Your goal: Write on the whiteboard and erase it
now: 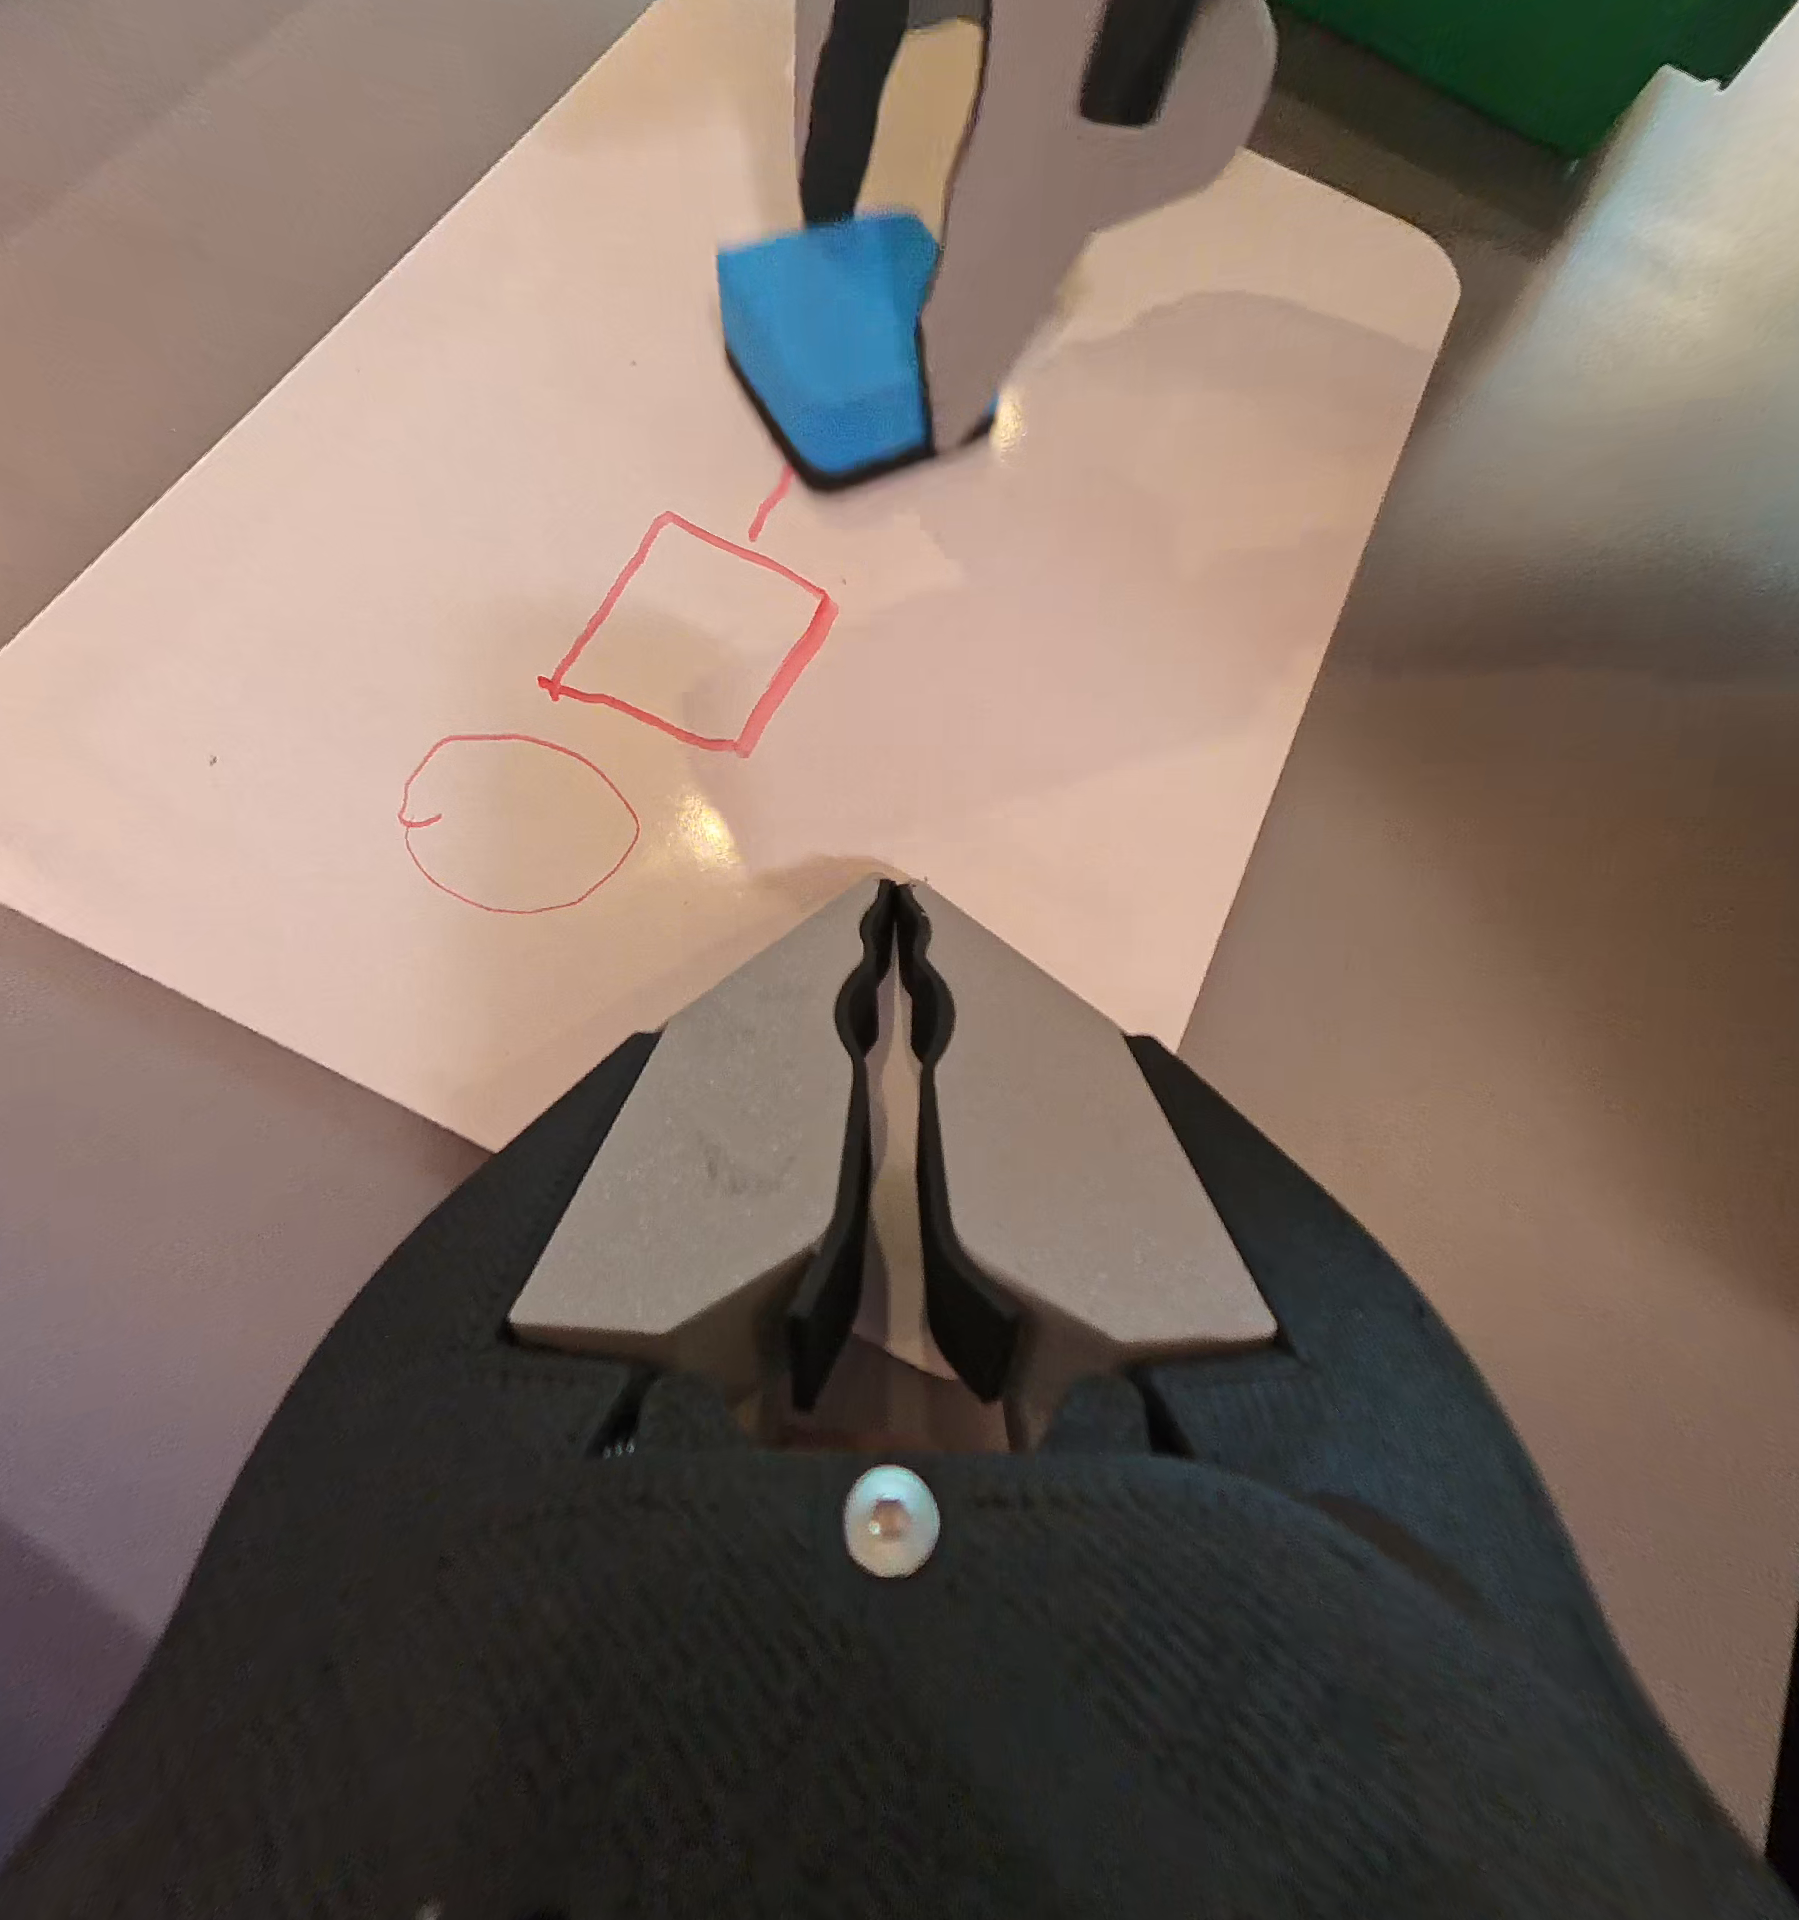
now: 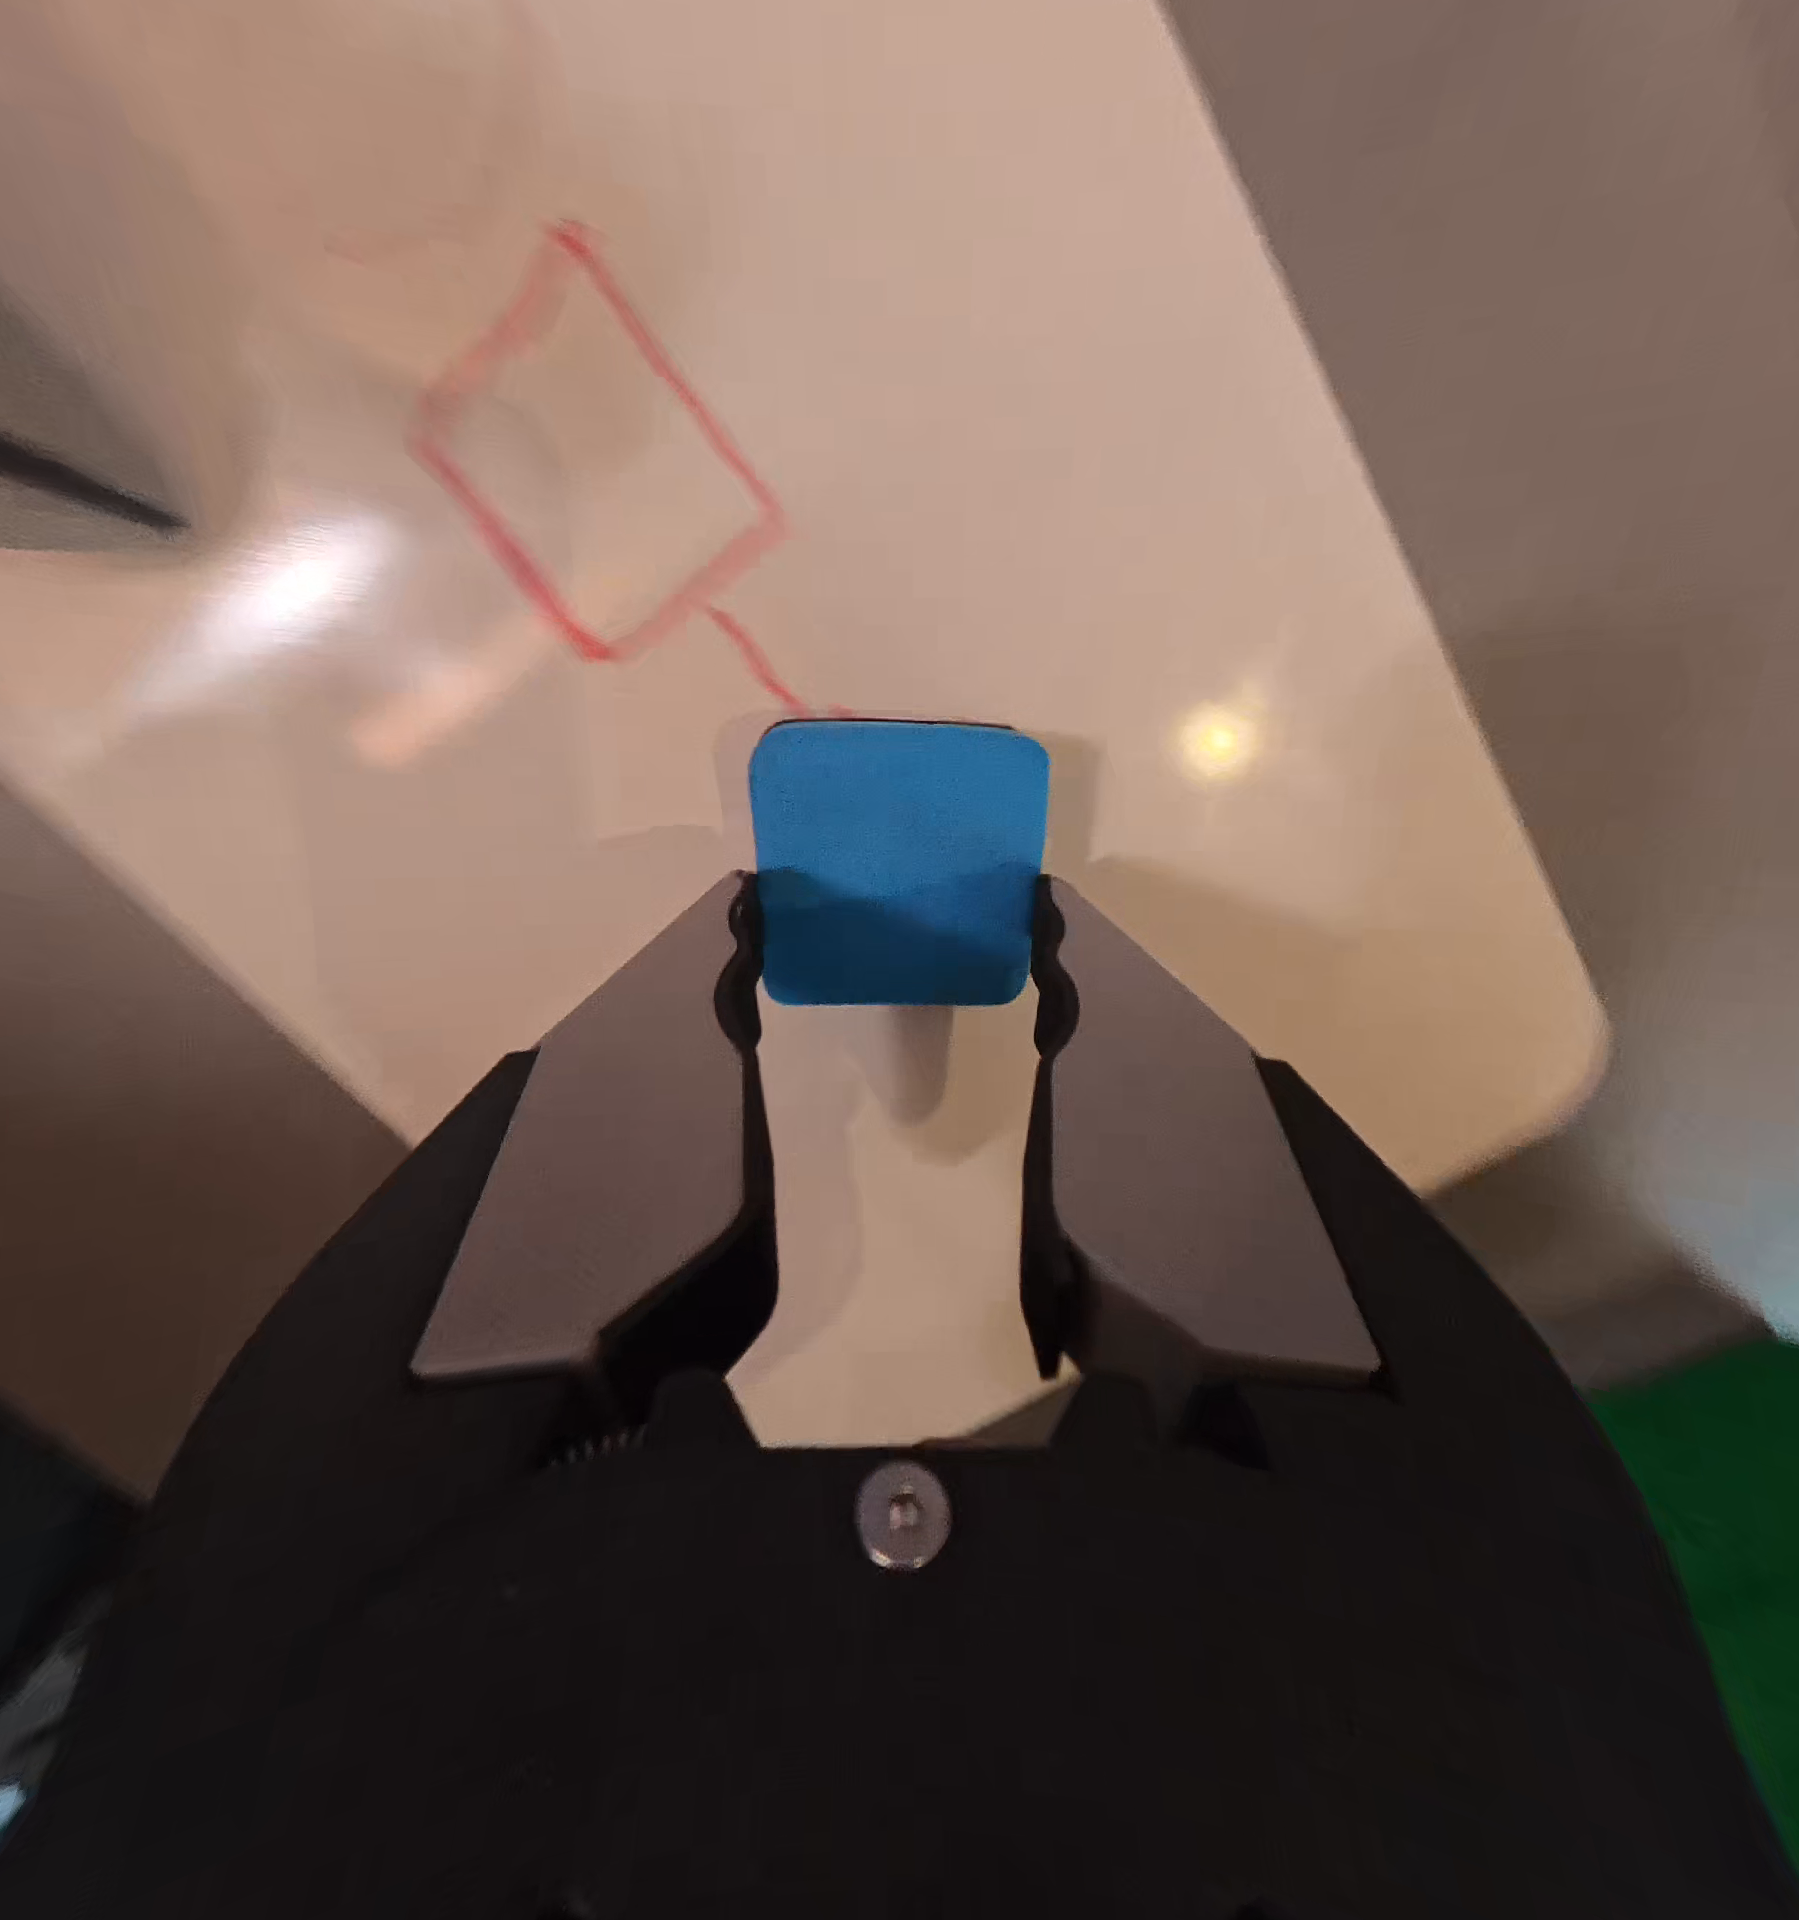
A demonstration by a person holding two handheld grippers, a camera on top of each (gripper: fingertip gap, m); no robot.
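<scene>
A white whiteboard (image 1: pixel 1134 644) lies flat on a grey table. It carries a red square (image 1: pixel 692 634), a red circle (image 1: pixel 519 824) and a short red line (image 1: pixel 770 506) running from the square toward the eraser. My right gripper (image 2: pixel 895 914) is shut on a blue eraser (image 2: pixel 897 831) with a black underside, pressed on the board at the end of the line. The eraser (image 1: pixel 822 343) also shows in the left wrist view, held by that gripper (image 1: pixel 879 442). My left gripper (image 1: pixel 900 888) is shut and empty, tips low over the board's near edge.
The grey table (image 1: pixel 1601 831) surrounds the board. A green object (image 1: pixel 1497 62) sits at the far right corner in the left wrist view, and shows as a green patch (image 2: pixel 1747 1558) at lower right in the right wrist view.
</scene>
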